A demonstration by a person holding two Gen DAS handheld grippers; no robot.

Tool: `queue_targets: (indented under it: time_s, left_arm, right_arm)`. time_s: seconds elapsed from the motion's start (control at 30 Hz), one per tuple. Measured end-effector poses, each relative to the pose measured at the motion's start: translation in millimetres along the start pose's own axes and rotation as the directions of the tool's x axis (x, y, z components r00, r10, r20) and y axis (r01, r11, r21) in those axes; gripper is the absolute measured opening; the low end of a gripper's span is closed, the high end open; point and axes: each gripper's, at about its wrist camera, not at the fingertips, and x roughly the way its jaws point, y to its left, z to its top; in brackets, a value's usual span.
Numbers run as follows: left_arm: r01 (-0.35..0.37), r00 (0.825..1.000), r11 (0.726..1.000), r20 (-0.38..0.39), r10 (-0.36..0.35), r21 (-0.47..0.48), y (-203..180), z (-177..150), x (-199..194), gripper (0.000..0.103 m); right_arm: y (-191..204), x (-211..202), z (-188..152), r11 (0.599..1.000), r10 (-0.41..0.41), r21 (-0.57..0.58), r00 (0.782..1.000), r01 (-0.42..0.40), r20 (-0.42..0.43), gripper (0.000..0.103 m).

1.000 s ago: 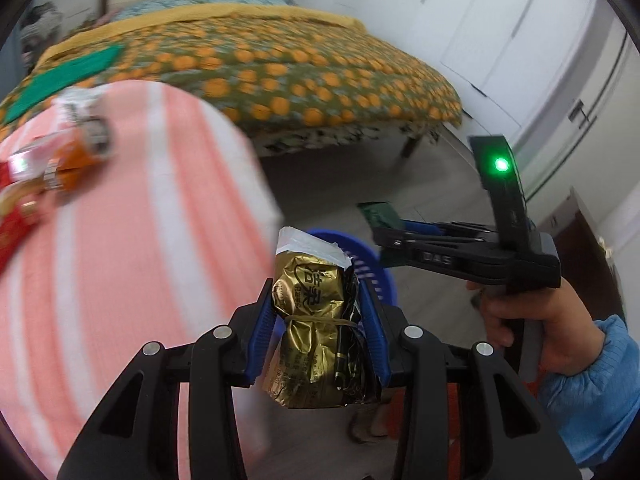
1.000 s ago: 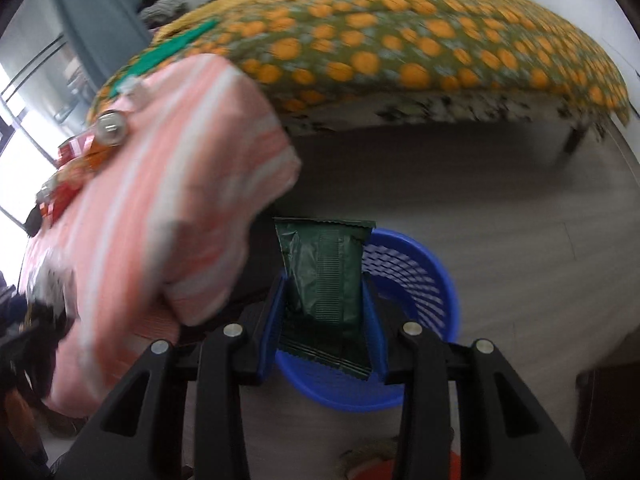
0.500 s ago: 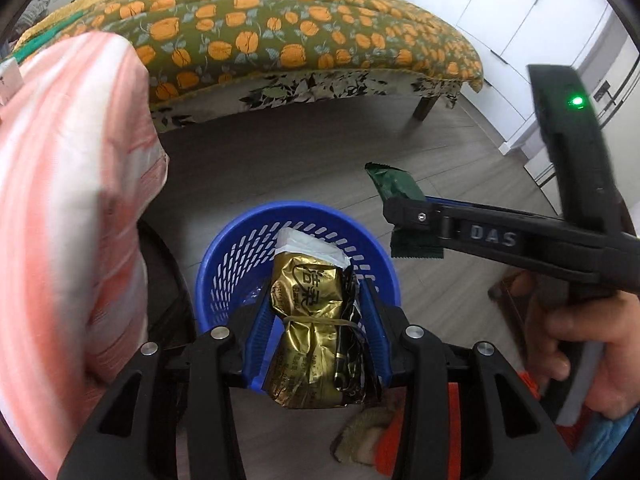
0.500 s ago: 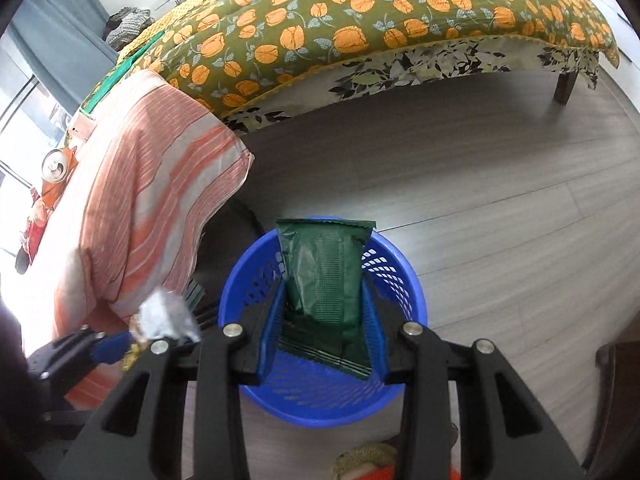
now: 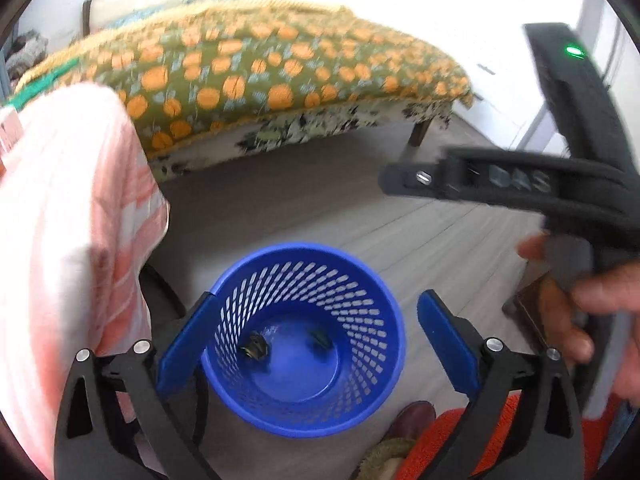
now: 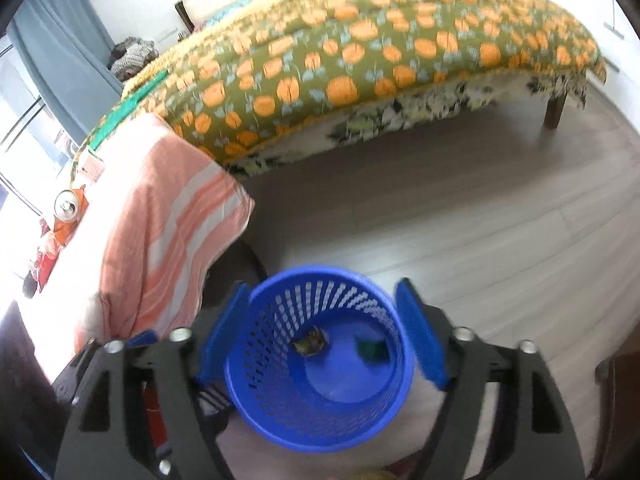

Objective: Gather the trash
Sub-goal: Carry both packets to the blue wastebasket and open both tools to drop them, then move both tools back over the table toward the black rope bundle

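Blue perforated plastic basket [image 5: 304, 344] stands on the floor, directly below both claws. Two wrappers lie at its bottom: gold wrapper [image 5: 254, 349] on the left, green wrapper [image 5: 320, 339] to its right, apart from each other. The right wrist view shows the same pair, gold [image 6: 312, 342] and green [image 6: 372, 349].

Left claw [image 5: 316, 336] is wide apart, nothing between its blue pads [image 5: 186, 340]; jaws have just been opening, and the basket mouth shows in the gap. Right claw [image 6: 324, 340] likewise spread and holding nothing, jaws just opened too. In the left wrist view the right claw's black body [image 5: 512, 180] crosses the upper right, green light on, with a person's hand [image 5: 592, 312] on its handle.

Floor [image 6: 460, 216] is pale grey wood-look planks. Left of the basket a table under a pink-and-white striped cloth [image 6: 160, 216] overhangs, the cloth corner hanging near the basket rim. On the table's far end: a can [image 6: 66, 206] seen top-on, plus red and orange packaging, too blurred to identify.

Behind, a bed [image 6: 360, 60] with an olive cover printed with orange fruit, a dark wooden leg [image 6: 556, 110] at its right corner. Grey curtain [image 6: 60, 40] at upper left, white walls. Something orange and a brown shoe-like shape [image 5: 412, 416] sit at the lower edge by the basket.
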Motion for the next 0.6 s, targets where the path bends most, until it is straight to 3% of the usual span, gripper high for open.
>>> queue_targets:
  time_s: [0.23, 0.33, 0.47, 0.6]
  left_arm:
    - [0.035, 0.999, 0.999, 0.027, -0.035, -0.011, 1, -14, -56, 0.098]
    - [-0.013, 0.999, 0.999, 0.037, 0.015, -0.035, 18, -20, -81, 0.098]
    - [-0.084, 0.994, 0.992, 0.06, 0.09, -0.098, 57, -34, -118, 0.098]
    - [-0.188, 0.978, 0.97, 0.058, 0.199, -0.157, 101, -52, -144, 0.098]
  right_arm:
    - [27, -33, 2, 0.997, -0.053, -0.052, 0.984, 0.062, 0.168, 0.096]
    - [47, -37, -3, 0.988, -0.119, -0.074, 0.971, 0.137, 0.209, 0.097]
    - [72, -31, -13, 0.99, -0.028, -0.13, 0.98, 0.054, 0.196, 0.096]
    - [120, -25, -32, 0.961, -0.033, -0.261, 0.976, 0.089, 0.214, 0.096]
